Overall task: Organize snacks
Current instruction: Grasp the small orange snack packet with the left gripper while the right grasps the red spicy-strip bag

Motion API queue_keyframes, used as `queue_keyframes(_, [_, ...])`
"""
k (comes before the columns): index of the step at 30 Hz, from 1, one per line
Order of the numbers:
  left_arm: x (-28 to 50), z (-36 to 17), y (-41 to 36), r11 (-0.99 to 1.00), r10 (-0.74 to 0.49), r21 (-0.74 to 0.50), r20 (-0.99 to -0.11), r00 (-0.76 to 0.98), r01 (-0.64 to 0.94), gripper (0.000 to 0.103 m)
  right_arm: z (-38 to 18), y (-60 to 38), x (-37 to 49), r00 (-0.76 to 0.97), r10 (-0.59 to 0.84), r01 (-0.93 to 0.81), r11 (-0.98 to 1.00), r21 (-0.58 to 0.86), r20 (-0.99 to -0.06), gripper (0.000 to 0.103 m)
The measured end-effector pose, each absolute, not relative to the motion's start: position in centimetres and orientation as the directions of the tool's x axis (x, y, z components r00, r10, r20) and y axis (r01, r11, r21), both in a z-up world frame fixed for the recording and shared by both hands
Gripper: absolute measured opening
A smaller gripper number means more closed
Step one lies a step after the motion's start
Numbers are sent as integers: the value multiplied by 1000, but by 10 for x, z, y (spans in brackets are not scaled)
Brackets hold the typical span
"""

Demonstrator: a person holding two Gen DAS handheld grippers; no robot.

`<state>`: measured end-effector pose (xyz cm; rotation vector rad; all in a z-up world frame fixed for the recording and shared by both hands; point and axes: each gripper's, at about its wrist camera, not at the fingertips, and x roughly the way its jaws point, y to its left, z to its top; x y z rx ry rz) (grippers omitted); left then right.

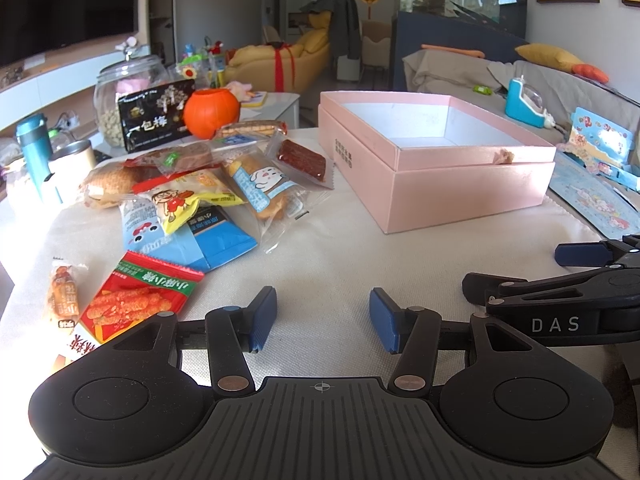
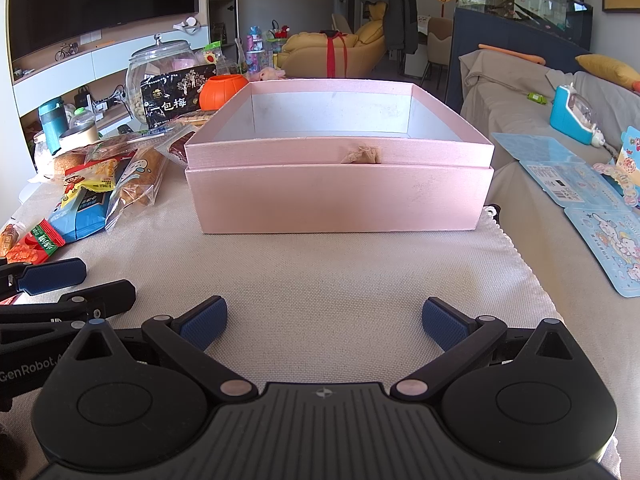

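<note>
Beyond the left tongs (image 1: pixel 323 319), snacks (image 1: pixel 192 196) lie left

Living-room clutter past my work spot

Beyond me I see a glass jar (image 1: pixel 120 92) beside an orange pumpkin-shaped pot (image 1: pixel 211 108), a teal bottle (image 1: pixel 34 148) at the far left, a dark television (image 2: pixel 100 4) on the wall, a yellow sofa (image 2: pixel 340 54) with a red ribbon, and a blue toy (image 2: pixel 572 114) on the grey couch (image 2: pixel 520 92).

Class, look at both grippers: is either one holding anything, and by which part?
Nothing is held. The left gripper and right gripper both hang open over the beige woven cloth.
</note>
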<state>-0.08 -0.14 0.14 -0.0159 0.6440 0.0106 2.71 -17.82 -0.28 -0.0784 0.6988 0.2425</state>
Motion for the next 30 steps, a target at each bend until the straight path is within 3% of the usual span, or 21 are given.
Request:
queue_keyframes(4, [0, 14, 17, 997, -69, -69, -619, 783, 34, 55, 3, -180, 32, 688, 210, -273, 962, 21, -695, 103])
queue_keyframes(6, [-8, 32, 39, 995, -69, -103, -586, 808, 10, 55, 2, -179, 32, 672, 210, -276, 961, 23, -710, 103])
queue_keyframes(9, [-20, 54, 79, 993, -15, -105, -553, 833, -52, 55, 6, -179, 34, 663, 203, -277, 961, 16, -721, 103])
queue_keyframes(13, [-26, 59, 146, 973, 101, -110, -583, 806, -201, 54, 10, -172, 48, 603, 208, -310, 951, 13, -770, 102])
queue_keyframes(16, [-36, 57, 180, 952, 153, -121, -604, 782, -280, 53, 23, -153, 62, 552, 323, -400, 912, 96, -769, 97])
queue_keyframes(20, [-49, 45, 193, 952, 121, -144, -636, 762, -271, 53, 37, -111, 79, 564, 398, -455, 881, 130, -723, 97])
queue_keyframes(30, [-69, 35, 199, 939, 61, -220, -652, 756, -266, 53, 38, -4, 74, 426, 487, -580, 794, 183, -762, 98])
